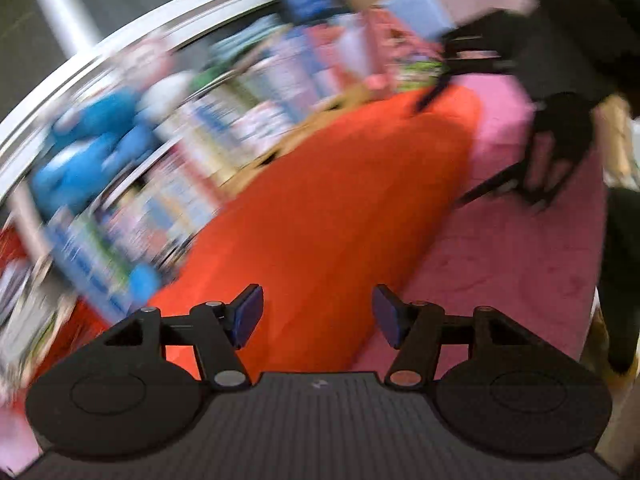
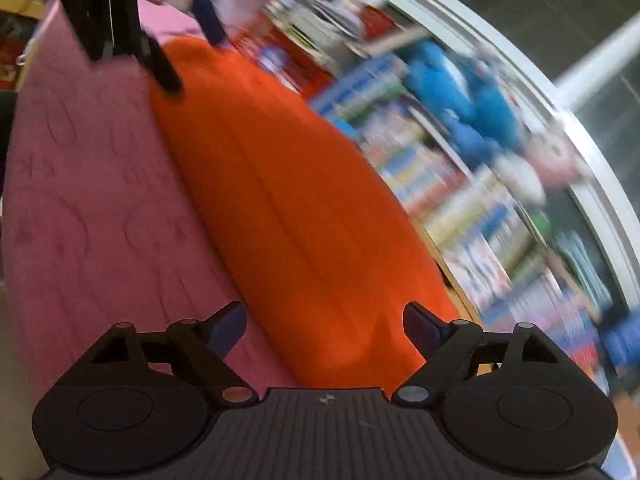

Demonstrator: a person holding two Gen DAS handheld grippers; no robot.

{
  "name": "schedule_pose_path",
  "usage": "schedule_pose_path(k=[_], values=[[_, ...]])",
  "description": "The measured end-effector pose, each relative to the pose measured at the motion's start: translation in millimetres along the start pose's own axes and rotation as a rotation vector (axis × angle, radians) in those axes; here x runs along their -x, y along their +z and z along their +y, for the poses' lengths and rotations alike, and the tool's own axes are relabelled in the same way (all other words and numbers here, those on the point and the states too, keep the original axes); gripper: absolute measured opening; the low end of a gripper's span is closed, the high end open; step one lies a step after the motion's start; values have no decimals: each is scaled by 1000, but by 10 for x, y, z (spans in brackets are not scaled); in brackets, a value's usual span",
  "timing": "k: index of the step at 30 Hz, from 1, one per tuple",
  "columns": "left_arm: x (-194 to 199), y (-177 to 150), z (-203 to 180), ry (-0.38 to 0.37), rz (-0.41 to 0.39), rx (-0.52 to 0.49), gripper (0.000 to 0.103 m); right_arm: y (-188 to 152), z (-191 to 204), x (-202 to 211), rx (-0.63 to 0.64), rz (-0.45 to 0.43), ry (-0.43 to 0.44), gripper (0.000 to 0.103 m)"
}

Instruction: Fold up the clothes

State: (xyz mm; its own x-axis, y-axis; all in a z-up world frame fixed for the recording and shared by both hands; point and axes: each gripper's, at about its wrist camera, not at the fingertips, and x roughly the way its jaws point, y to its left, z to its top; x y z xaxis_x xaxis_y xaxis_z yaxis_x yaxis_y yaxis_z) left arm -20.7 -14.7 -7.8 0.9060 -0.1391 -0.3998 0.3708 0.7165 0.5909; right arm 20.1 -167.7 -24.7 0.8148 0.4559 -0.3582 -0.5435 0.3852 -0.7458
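Long folded orange cloth garment [image 1: 320,200] on pink worktop [image 1: 520,260] | 12 o'clock of left gripper [image 1: 318,314], jaws spread, empty | right gripper [image 2: 324,328] jaws spread over its near end

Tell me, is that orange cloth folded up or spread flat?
Folded, it seems: the orange cloth lies as a long narrow strip on the pink cover, with lengthwise creases. Blur hides the layers.

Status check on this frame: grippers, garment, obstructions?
Left gripper open, empty. Right gripper open, empty. Orange garment lies long on pink cover. Nothing blocking; views blurred.
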Motion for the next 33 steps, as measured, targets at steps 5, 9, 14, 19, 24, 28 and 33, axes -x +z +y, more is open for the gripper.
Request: schedule_pose_path(k=[5,9,14,19,24,28,33], values=[[-410,35,-236,-13,-12,-159,66,191,19,-259,10,-46,30,77],[-663,0,-274,72,-28,-210,65,236,-104,-280,-56,-66,44,73],[-699,71,-45,64,-60,-110,33,224,-8,-213,74,-100,-12,76],[-606,141,12,69,-76,-115,28,269,111,-444,256,-119,-63,86],[-603,130,-40,68,-56,-211,37,329,179,-796,406,-131,-94,55],[-792,118,-122,97,-27,-352,49,355,149,-881,402,-127,-60,41],[-1115,165,-181,100,-3,-419,43,361,125,-891,380,-117,-48,39]])
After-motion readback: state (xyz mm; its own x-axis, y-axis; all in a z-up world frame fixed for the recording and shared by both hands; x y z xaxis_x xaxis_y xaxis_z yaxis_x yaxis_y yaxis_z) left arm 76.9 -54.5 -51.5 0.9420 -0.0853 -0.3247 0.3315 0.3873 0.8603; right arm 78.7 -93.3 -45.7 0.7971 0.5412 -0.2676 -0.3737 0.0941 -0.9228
